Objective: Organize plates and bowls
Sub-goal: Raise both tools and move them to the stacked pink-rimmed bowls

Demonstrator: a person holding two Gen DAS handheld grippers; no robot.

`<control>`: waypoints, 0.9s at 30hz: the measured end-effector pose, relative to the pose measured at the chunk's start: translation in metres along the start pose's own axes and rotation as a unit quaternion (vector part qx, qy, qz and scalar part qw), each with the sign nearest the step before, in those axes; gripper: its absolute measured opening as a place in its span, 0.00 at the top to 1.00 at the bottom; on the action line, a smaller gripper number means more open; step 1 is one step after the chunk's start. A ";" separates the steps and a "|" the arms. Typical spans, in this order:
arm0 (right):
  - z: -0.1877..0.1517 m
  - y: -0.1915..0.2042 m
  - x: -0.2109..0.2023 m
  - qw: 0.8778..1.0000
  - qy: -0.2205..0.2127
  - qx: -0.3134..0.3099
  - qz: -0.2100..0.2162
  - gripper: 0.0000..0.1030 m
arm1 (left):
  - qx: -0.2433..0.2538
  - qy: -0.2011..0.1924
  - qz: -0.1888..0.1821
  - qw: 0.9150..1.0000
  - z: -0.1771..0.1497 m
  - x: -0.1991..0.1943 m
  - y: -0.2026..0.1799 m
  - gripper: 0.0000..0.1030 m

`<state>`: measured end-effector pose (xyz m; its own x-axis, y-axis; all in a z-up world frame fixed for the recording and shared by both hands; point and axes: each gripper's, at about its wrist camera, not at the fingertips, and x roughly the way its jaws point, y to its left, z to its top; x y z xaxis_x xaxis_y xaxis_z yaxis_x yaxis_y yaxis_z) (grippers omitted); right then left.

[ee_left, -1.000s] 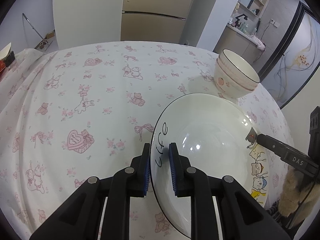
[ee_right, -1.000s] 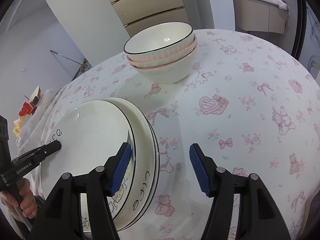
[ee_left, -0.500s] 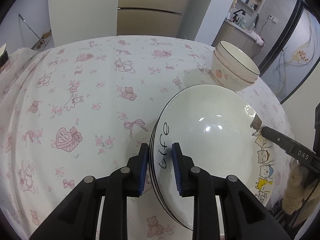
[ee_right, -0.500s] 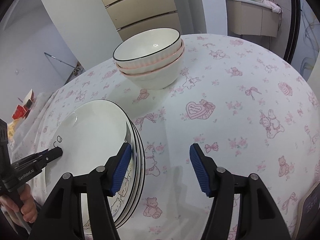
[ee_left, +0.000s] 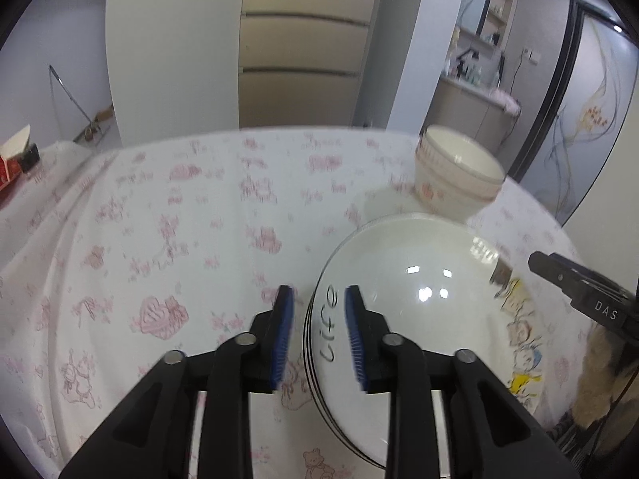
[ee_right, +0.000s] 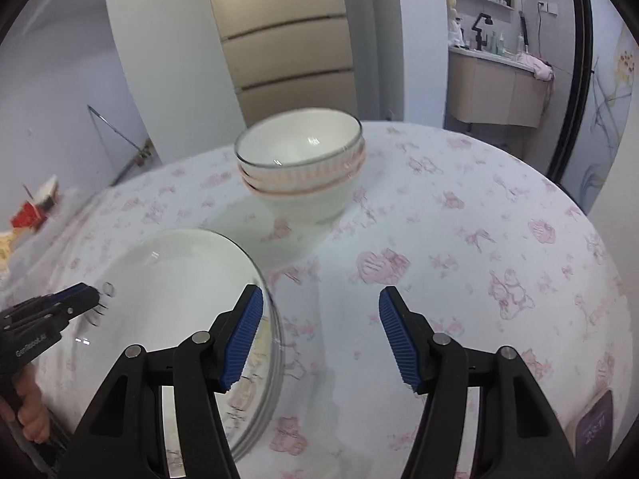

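Tools angle down over the surface (ee_left: 199,215): left tool (ee_left: 319,335), just opening, straddles the near-right plate stack's (ee_left: 419,303) rim untouched; right tool (ee_right: 319,339) gapes empty. Three plates; three nested bowls (ee_right: 303,175) farther back.

The right claw (ee_right: 319,335) hangs with its blue pads wide apart and nothing between them, over the worktop (ee_right: 459,239) and its pink-printed cloth. The left pad sits just over the right rim of the stacked plates (ee_right: 175,279). Beyond them stand nested bowls (ee_right: 303,175). At the left edge, the left claw (ee_right: 86,293) reaches over the plates' far rim, a hand (ee_right: 28,411) below it.
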<state>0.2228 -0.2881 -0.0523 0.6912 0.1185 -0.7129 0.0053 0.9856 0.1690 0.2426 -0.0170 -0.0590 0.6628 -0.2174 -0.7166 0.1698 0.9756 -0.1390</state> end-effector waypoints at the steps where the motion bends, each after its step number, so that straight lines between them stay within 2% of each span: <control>1: 0.001 -0.001 -0.003 1.000 -0.010 0.003 0.004 0.42 | 0.004 -0.020 0.004 1.000 0.000 -0.006 -0.001 0.48; 3: 0.002 0.000 -0.012 0.999 -0.035 -0.001 -0.001 0.42 | 0.015 -0.053 0.014 0.998 0.001 -0.015 -0.004 0.35; 5: 0.004 0.004 -0.018 0.998 -0.061 -0.010 -0.007 0.41 | 0.031 -0.079 0.027 0.996 0.001 -0.023 -0.010 0.32; 8: 0.004 0.009 -0.030 0.995 -0.100 -0.022 -0.008 0.32 | 0.040 -0.112 0.030 0.992 0.000 -0.033 -0.014 0.21; 10: 0.004 0.013 -0.036 0.992 -0.125 -0.029 -0.006 0.16 | 0.037 -0.149 0.028 0.988 -0.002 -0.044 -0.014 0.19; 12: 0.006 0.014 -0.044 0.988 -0.149 -0.031 -0.007 0.05 | 0.040 -0.183 0.022 0.982 -0.003 -0.056 -0.015 0.18; 15: 0.007 0.013 -0.054 0.984 -0.175 -0.024 -0.004 0.04 | 0.047 -0.215 0.028 0.975 -0.005 -0.069 -0.019 0.15; 17: 0.007 0.012 -0.059 0.981 -0.191 -0.021 -0.003 0.04 | 0.046 -0.220 0.039 0.974 -0.005 -0.076 -0.021 0.15; 21: 0.004 0.016 -0.071 0.975 -0.220 -0.031 -0.014 0.00 | 0.052 -0.246 0.028 0.967 -0.008 -0.090 -0.029 0.15; 23: 0.003 0.021 -0.079 0.968 -0.244 -0.043 -0.025 0.00 | 0.064 -0.256 0.030 0.964 -0.010 -0.096 -0.035 0.09; 24: 0.002 0.022 -0.082 0.966 -0.252 -0.047 -0.030 0.00 | 0.072 -0.258 0.030 0.963 -0.011 -0.098 -0.038 0.02; 27: 0.002 0.024 -0.086 0.963 -0.261 -0.049 -0.039 0.00 | 0.086 -0.275 0.027 0.957 -0.016 -0.106 -0.047 0.00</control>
<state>0.1651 -0.2753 0.0140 0.9610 -0.0080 -0.2765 0.0213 0.9988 0.0451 0.1532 -0.0390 0.0121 0.9500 -0.1946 -0.2441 0.2096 0.9771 0.0365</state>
